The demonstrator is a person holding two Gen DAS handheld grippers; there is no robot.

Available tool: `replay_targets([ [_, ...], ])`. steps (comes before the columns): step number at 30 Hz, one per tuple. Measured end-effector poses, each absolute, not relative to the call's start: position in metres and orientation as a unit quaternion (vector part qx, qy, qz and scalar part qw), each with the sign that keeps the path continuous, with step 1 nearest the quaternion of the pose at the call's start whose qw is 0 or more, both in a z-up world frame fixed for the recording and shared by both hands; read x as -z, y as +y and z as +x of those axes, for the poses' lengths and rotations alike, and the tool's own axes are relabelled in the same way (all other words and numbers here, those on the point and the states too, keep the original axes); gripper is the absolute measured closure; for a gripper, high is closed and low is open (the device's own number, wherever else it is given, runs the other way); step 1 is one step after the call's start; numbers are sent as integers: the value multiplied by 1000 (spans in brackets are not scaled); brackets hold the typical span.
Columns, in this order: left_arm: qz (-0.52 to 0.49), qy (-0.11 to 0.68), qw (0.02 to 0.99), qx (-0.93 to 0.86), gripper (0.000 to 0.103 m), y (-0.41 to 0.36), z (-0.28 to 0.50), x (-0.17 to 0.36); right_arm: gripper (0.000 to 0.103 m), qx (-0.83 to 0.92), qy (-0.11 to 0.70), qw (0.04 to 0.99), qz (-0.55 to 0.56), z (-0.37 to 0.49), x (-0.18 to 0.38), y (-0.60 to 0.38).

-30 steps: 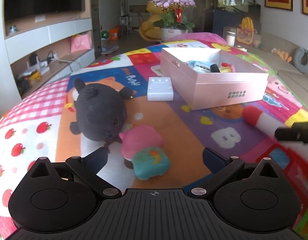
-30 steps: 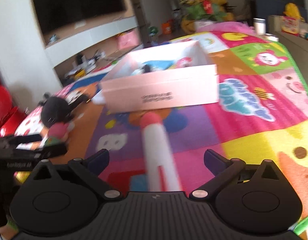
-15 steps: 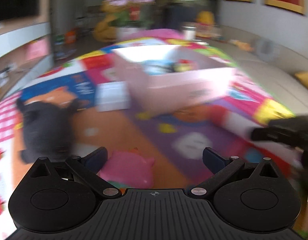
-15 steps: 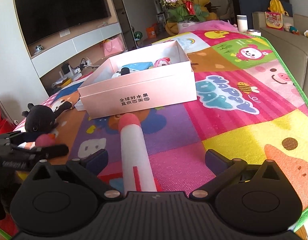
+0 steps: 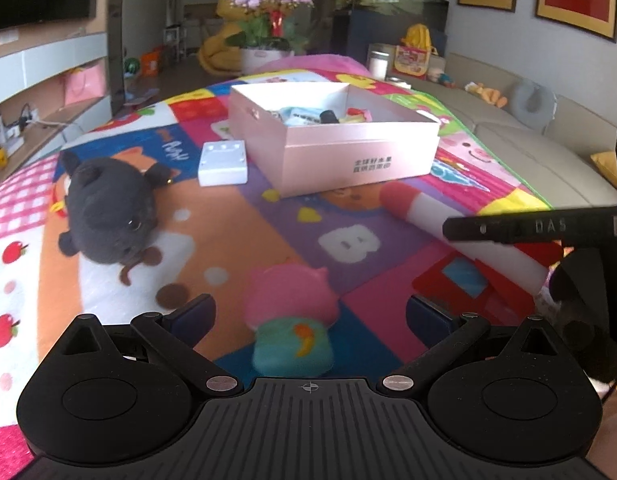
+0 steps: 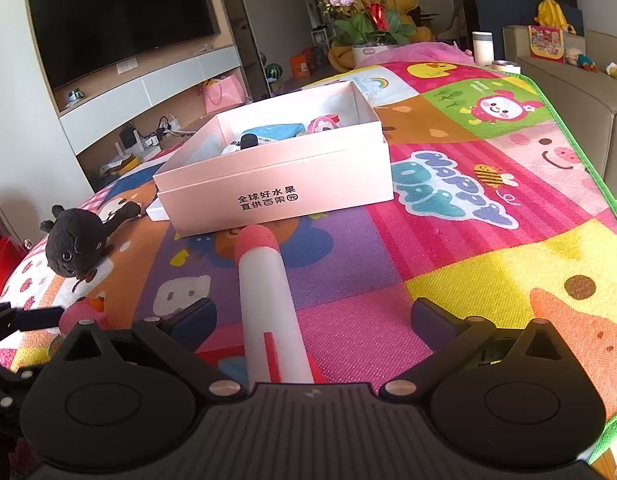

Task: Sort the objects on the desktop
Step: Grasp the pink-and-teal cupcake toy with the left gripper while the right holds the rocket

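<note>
Both wrist views, one instant of sorting. My left hand-held gripper (image 5: pixel 310 312) has its fingers spread wide apart with nothing between the pads; my right hand-held gripper (image 6: pixel 312 316) is likewise spread apart and clamps nothing.

The pink-and-teal plush toy (image 5: pixel 294 320) lies on the patchwork play mat (image 6: pixel 488 280) directly ahead of the left hand-held gripper, centred in the gap between its fingers — pink head away from me, teal body toward me. The toy rocket (image 6: pixel 264 300), a white tube with a pink foam nose and red fins, lies on the mat between the fingers of the right hand-held gripper. Its long axis runs straight along that gripper's forward line, nose pointing away toward the pink cardboard box (image 6: pixel 276 184); the finned tail passes out of sight under the gripper body.

The relation that decides the next move: each hand is nearest to its own object, and each object already sits in that gripper's open span. Since the rocket runs parallel to the fingers, closing them would, in my judgement, take it across its narrow width. Whether the pads are low enough to meet either object I cannot tell.

The open box stands beyond both objects and already holds several small items. A dark grey plush animal (image 5: pixel 108 216) and a small white flat box (image 5: pixel 223 162) remain on the mat to the left of the pink cardboard box, well apart from either gripper.
</note>
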State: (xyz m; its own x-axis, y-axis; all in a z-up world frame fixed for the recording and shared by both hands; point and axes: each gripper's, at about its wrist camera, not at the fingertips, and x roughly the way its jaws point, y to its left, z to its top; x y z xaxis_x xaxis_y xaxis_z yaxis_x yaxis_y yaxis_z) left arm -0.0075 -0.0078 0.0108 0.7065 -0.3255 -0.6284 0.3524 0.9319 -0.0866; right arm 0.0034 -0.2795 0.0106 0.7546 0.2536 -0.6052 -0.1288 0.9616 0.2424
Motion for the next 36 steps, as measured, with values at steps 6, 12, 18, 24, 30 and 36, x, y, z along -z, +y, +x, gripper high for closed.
replay_targets([
  [6,-5,361,904,232,0,-13,-13,-9,0,-100,334,931,106,3,-10,-281],
  [12,16,341,907,246,0,-31,-21,-10,0,-102,334,931,104,3,-10,-281],
  [18,12,325,921,212,0,-17,-5,-19,0,-101,335,932,98,3,-10,-279],
  [24,27,334,924,184,0,-17,-3,-16,0,-100,335,932,90,3,-9,-276],
  [30,10,332,928,169,8,-24,-3,-11,0,-98,337,933,78,3,-10,-274],
  [36,22,329,931,157,46,-29,-1,-10,10,-150,333,929,60,-3,-25,-264],
])
